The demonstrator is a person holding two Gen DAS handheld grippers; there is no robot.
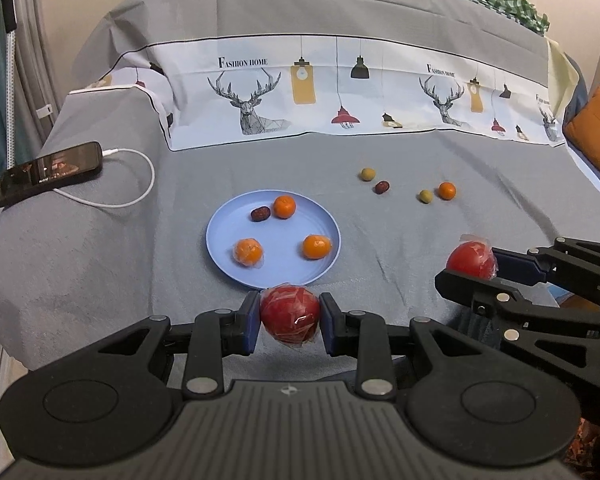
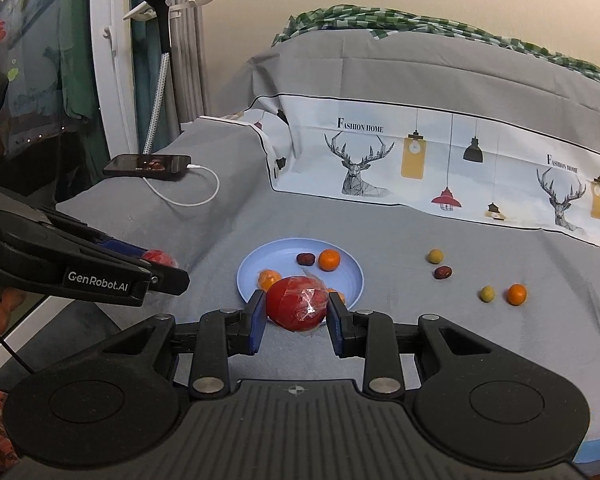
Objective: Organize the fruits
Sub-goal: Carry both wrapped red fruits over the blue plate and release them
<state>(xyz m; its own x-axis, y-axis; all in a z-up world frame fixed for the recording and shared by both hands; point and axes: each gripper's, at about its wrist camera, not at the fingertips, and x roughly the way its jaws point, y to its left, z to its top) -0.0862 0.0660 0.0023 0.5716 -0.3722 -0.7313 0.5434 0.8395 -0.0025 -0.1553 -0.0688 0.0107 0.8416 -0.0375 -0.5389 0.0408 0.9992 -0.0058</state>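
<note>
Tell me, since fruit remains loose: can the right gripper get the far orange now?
Probably not: the right gripper already holds a wrapped red fruit, though the orange lies unobstructed.

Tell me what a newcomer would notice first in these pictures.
Two red wrapped fruits stand out: the left gripper clamps one just before the blue plate, and the right gripper holds the other. Three oranges and a dark date sit on the plate; a phone charges at left.
</note>
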